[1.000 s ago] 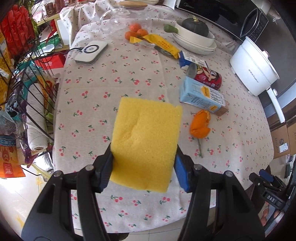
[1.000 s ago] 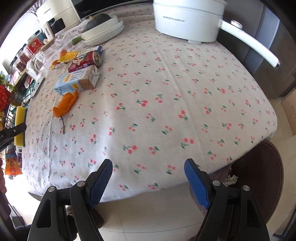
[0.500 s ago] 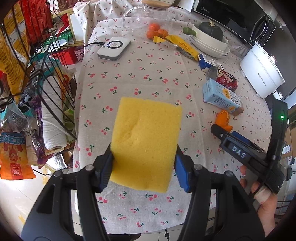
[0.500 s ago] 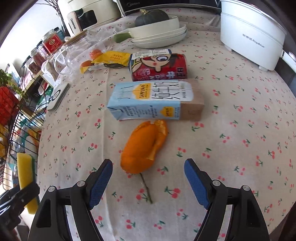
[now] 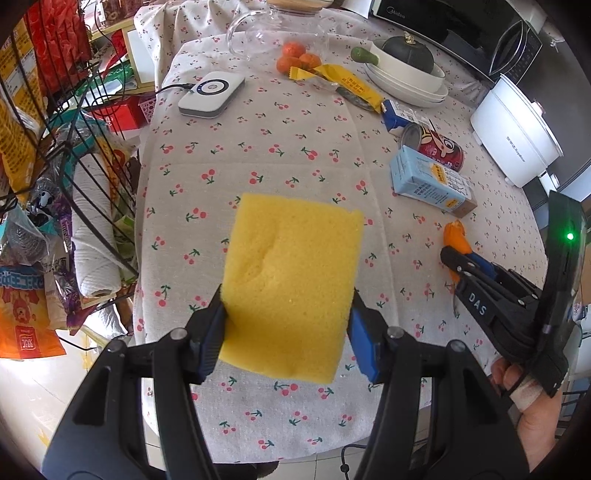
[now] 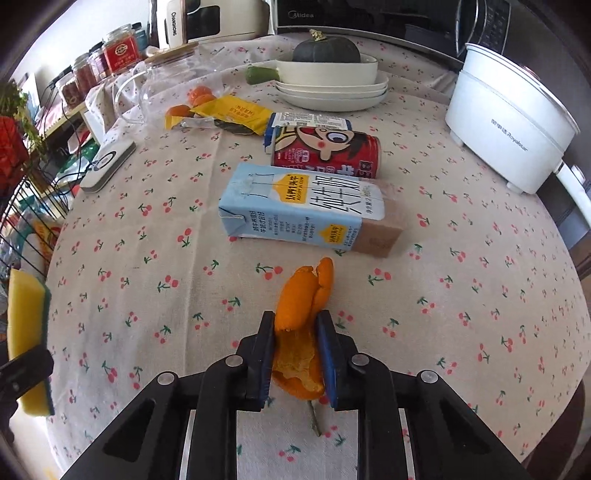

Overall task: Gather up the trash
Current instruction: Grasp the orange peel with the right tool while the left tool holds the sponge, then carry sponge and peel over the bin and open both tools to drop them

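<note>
The orange peel (image 6: 301,325) lies on the cherry-print tablecloth (image 6: 461,295) near the table's front edge, its long axis running away from the right wrist camera toward the milk carton (image 6: 303,206), with a thin stem (image 6: 314,419) poking out of its near end. The right gripper (image 6: 295,325) has its jaws closing on the peel, and both blue pads press against its sides. The carton, pale blue with a brown end, lies on its side just beyond the peel, its length running across the view; it carries yellow badges and large Chinese characters that I cannot read. Touching it behind is a red can (image 6: 325,153), also on its side, printed with a cartoon face. Farther back lie a yellow snack wrapper (image 6: 229,112) and a few small oranges (image 6: 201,96) beside a clear glass jar (image 6: 162,88). A white dish (image 6: 325,70) atop stacked plates (image 6: 332,98) holds a dark green squash (image 6: 327,50). At the right stands a white electric pot (image 6: 513,129) marked "Royalstar"; behind are a microwave (image 6: 369,16) lettered "Midea" and an appliance (image 6: 207,18) marked "CHANGHONG". The left gripper (image 5: 286,332) pinches a yellow sponge (image 5: 291,284) by its sides, held above the table. In the left wrist view, the right gripper's body reads "DAS".
</note>
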The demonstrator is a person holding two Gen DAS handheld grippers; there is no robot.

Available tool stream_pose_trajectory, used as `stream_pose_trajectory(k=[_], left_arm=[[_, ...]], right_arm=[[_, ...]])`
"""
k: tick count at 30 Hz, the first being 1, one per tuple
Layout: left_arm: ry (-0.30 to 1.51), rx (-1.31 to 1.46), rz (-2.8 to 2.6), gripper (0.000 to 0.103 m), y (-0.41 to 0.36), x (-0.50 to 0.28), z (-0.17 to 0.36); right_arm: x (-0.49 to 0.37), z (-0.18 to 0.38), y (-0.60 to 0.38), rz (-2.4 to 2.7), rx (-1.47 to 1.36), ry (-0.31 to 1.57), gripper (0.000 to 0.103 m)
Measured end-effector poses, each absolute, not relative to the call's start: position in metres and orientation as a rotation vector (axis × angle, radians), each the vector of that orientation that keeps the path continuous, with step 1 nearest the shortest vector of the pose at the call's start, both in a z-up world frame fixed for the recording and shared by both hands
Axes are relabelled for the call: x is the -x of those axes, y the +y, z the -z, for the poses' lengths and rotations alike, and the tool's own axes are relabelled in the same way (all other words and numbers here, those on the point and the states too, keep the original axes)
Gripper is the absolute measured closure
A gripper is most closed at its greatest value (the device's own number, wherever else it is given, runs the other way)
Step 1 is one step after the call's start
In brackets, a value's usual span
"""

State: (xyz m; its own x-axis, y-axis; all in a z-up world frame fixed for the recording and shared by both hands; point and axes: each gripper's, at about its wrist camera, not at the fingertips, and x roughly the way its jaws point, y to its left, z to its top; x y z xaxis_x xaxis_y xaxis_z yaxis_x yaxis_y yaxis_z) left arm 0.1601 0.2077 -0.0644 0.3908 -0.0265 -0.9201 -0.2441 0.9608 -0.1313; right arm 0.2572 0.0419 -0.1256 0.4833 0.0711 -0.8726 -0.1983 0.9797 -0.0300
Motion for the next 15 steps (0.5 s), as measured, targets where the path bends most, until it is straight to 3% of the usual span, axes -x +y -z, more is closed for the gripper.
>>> stream_pose_trajectory(k=[15], left_arm=[[1.162, 0.233, -0.039, 0.042, 0.159, -0.154, 0.053]], right_arm=[[-0.189, 0.081, -0.105, -0.120, 0.086, 1.119, 0.082]])
